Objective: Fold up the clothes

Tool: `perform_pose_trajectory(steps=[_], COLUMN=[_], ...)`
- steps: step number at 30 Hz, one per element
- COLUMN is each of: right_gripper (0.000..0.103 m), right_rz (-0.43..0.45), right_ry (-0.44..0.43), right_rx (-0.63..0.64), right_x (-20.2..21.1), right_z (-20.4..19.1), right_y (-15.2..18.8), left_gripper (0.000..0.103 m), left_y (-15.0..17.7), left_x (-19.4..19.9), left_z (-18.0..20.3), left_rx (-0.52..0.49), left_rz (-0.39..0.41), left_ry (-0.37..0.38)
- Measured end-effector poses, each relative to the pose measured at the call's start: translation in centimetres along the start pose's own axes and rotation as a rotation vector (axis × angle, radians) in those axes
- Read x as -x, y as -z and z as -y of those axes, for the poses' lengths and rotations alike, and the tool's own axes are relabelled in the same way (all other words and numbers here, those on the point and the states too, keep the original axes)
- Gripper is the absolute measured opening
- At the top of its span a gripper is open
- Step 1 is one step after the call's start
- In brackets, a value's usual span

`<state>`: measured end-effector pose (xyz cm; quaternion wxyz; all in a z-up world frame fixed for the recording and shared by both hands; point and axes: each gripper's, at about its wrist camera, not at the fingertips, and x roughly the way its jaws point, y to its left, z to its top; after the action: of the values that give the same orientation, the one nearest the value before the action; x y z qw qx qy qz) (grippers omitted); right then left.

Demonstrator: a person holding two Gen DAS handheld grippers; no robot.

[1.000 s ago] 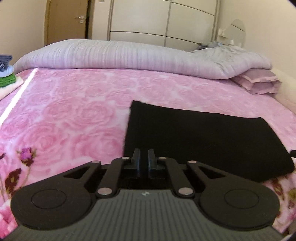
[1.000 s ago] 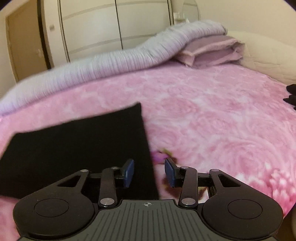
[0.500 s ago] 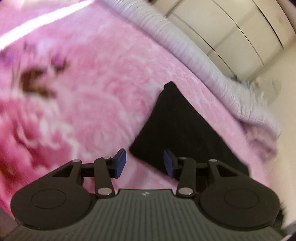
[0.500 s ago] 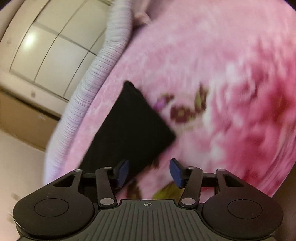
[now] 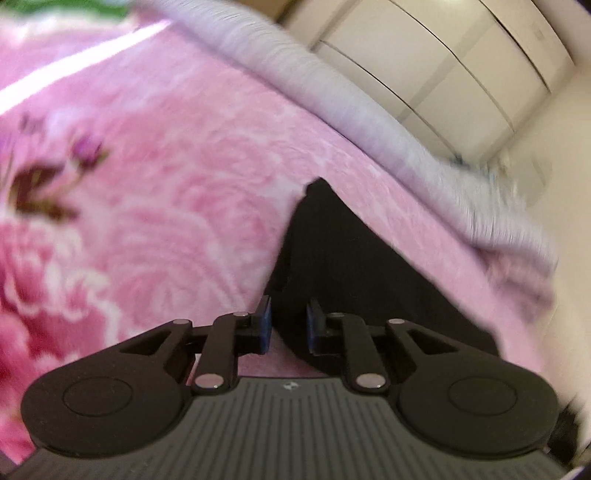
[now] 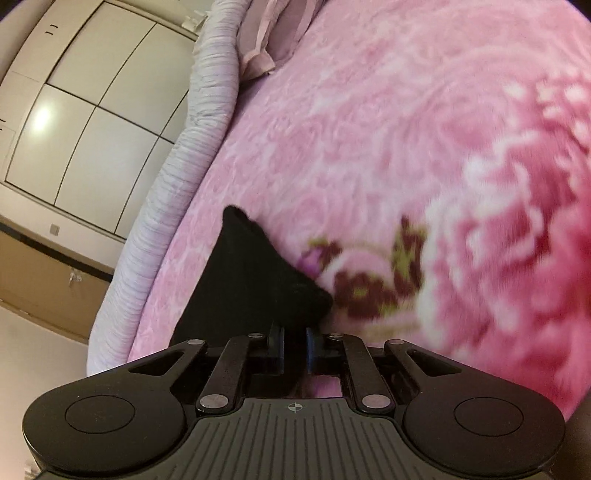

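A folded black garment lies flat on the pink rose blanket. My left gripper sits at its near left corner. The jaws are partly closed, with the cloth edge in the gap and a strip of pink still showing beside the left blue pad. In the right wrist view the garment tapers down to my right gripper. That gripper's jaws are pinched narrowly on the near right corner. Both views are tilted and blurred.
A rolled lilac quilt runs along the far side of the bed, with pillows at its end. White wardrobe doors and a wooden door stand behind. Something green shows at the top left.
Both grippers dropped to the garment's near corners and tilted. The left opened from shut, then narrowed around its corner. The right went from open to closed on its corner.
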<state>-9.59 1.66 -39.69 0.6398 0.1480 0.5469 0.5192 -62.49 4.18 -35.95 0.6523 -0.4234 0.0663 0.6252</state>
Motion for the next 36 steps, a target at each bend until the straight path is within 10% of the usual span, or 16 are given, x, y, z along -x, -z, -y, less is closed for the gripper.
perform_pose_trajectory(steps=[10, 18, 26, 36], right_gripper=[0.027, 0.035, 0.04, 0.069], right_rz=[0.118, 0.073, -0.006, -0.054], right_ry=[0.181, 0.235, 0.355, 0.244], right_rx=[0.465, 0.842, 0.825, 0.802], right_x=[3.5, -0.7, 0.9, 6.6], right_z=[-4.8, -7.9, -6.9, -9.4], right_y=[3.5, 8.3, 8.8, 12.6], left_gripper=[0.016, 0.018, 0.024, 0.035], left_y=[0.1, 2.4, 3.5, 6.7], left_x=[3.1, -1.7, 1.0, 7.2], left_z=[3.5, 7.9, 7.6, 10.0], left_rx=[-0.269, -0.47, -0.451, -0.53], left_rz=[0.128, -0.02, -0.045, -0.069], left_ry=[-0.224, -0.186, -0.231, -0.186])
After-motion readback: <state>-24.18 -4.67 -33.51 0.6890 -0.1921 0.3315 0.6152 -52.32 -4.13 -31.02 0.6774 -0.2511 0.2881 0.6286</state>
